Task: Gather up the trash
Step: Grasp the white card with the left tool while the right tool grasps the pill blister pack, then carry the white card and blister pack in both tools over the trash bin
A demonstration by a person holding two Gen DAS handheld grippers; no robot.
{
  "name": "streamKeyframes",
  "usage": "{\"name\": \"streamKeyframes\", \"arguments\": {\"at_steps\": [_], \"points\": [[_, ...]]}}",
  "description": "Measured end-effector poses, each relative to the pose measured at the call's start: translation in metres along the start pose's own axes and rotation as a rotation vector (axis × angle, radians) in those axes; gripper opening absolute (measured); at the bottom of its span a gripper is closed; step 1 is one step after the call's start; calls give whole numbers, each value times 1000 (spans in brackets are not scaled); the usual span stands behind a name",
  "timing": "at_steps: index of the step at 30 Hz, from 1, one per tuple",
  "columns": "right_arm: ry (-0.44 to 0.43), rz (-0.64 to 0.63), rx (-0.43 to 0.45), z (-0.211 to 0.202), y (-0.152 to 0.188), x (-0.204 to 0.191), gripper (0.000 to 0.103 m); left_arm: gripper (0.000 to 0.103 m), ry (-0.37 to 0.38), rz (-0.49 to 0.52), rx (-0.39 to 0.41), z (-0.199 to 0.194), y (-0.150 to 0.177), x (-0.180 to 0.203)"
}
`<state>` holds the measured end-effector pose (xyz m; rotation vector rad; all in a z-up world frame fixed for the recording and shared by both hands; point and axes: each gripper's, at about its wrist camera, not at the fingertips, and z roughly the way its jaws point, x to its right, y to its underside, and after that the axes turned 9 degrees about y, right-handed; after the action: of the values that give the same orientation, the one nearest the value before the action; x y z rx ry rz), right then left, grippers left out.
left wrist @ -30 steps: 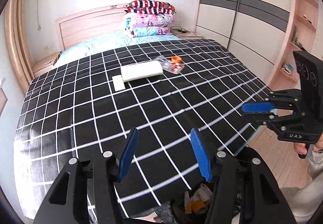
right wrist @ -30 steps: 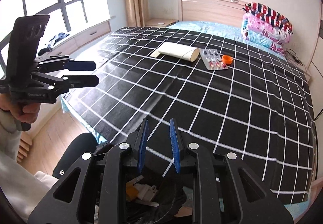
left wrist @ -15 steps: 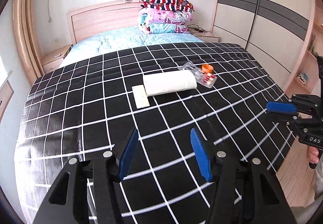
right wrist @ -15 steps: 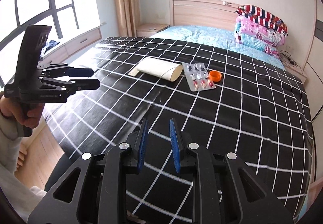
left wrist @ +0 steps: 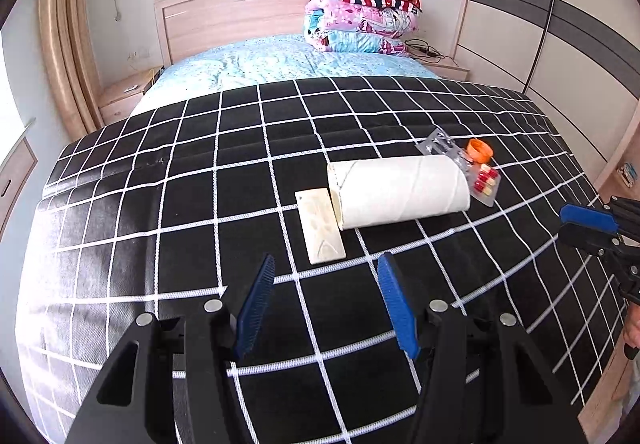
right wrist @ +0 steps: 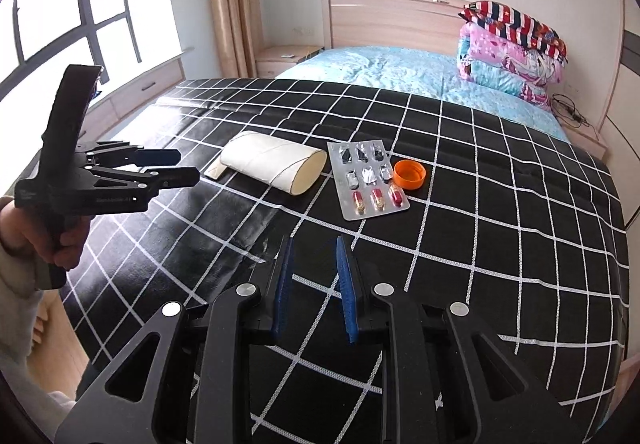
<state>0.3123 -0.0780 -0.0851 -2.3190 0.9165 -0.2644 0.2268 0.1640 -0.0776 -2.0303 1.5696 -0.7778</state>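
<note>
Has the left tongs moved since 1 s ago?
Yes. The left tongs advanced over the bed toward the cardboard tube, which sits larger and nearer; the trash bag below has dropped out of view.

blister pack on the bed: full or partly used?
Partly used. The blister pack shows six crushed foil pockets and three red-and-yellow capsules left in the row nearest the right claw.

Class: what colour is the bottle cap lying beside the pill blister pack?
Orange bottle cap, clearest in the right wrist view.

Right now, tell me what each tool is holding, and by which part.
Nothing. The left tool and right tool are both open and empty, over the bed, short of the cardboard tube and blister pack.
</note>
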Motion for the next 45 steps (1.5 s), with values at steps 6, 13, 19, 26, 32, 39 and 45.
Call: {"name": "streamKeyframes", "arguments": {"at_steps": [6, 13, 19, 26, 32, 39, 45], "points": [[10, -2, -22, 20, -10, 5, 22, 52, -8, -9, -18, 16, -7, -7], [13, 1, -45, 46, -18, 11, 22, 52, -39, 24, -27, 30, -8, -8], [14, 6, -72, 59, -19, 12, 22, 50, -61, 34, -15, 32, -9, -8], [12, 11, -85, 66, -21, 13, 22, 26, -48, 40, -9, 32, -9, -5], [12, 13, -86, 68, -23, 13, 9, 23, -47, 25, -11, 25, -4, -10], [1, 14, -70, 53, -16, 6, 9, 23, -43, 16, 15, 9, 0, -8], [5, 22, -52, 35, -10, 1, 9, 23, -40, 18, 33, -7, 6, -1]]}}
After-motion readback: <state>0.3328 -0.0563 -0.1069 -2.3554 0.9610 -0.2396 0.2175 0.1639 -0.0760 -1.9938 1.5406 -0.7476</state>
